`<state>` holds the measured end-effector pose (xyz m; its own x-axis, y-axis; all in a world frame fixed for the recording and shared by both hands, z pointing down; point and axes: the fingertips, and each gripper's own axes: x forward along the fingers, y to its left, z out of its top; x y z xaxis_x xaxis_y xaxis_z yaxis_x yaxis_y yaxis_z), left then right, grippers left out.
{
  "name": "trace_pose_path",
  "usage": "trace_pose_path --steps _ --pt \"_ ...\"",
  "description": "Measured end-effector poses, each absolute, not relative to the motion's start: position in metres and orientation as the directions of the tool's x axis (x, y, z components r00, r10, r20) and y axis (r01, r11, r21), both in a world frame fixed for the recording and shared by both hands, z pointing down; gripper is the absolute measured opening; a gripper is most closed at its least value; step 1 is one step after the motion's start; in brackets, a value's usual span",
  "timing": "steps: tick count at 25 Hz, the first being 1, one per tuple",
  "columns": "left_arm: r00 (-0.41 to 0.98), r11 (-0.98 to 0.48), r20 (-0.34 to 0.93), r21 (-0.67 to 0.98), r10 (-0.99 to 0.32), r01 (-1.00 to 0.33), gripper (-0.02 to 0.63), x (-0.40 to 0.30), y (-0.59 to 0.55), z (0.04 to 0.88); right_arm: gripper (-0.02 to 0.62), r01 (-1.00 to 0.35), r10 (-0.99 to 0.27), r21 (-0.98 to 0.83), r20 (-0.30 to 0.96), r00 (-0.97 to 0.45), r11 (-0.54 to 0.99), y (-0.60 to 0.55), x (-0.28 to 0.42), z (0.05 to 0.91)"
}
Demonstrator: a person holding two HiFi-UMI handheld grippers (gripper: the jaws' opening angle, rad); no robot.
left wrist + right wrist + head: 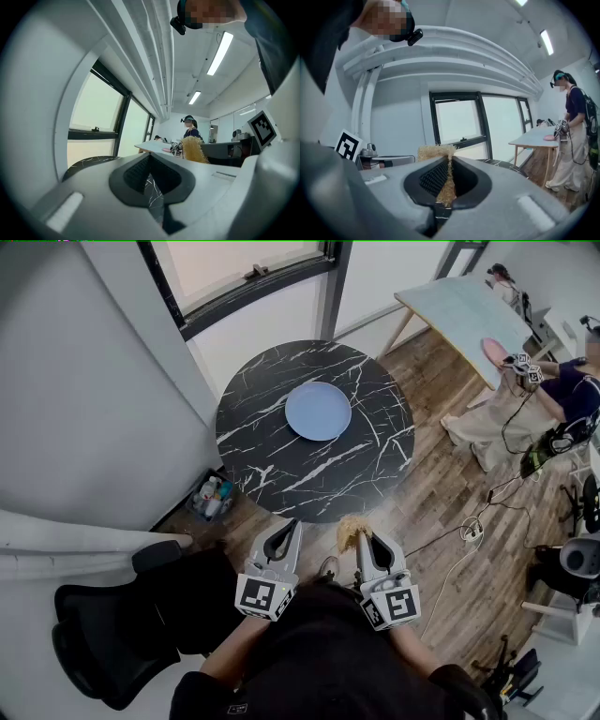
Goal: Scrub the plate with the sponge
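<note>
A pale blue plate [318, 411] lies flat near the middle of the round black marble table [281, 470]. Both grippers are held close to my body, short of the table's near edge. My right gripper [367, 538] is shut on a straw-coloured fibrous sponge [351, 530]; in the right gripper view the sponge [440, 165] is pinched between the black pads and sticks up past the tips. My left gripper [279, 542] is shut with nothing in it. In the left gripper view the left gripper [151, 174] points over the table and the sponge [193, 150] shows to the right.
A black office chair [103, 634] stands at my left. A small basket of bottles [212, 498] sits on the wooden floor by the table. A person [525, 404] works at a light table [464, 320] at the right. Cables [473, 531] trail across the floor.
</note>
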<state>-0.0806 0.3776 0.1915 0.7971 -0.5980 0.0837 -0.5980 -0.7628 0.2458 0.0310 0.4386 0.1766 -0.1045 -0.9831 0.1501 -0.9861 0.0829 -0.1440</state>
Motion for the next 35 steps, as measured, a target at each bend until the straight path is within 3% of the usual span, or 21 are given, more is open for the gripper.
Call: trace_pose_path --steps 17,35 --pt "0.786 -0.750 0.108 0.247 -0.608 -0.614 0.000 -0.060 0.396 0.202 0.018 -0.981 -0.986 -0.167 0.118 -0.122 0.101 0.459 0.053 0.168" --pt "0.690 -0.645 0.226 0.246 -0.688 -0.724 0.002 -0.043 0.388 0.243 0.018 -0.966 -0.969 -0.192 0.143 -0.200 0.171 0.448 0.098 0.191"
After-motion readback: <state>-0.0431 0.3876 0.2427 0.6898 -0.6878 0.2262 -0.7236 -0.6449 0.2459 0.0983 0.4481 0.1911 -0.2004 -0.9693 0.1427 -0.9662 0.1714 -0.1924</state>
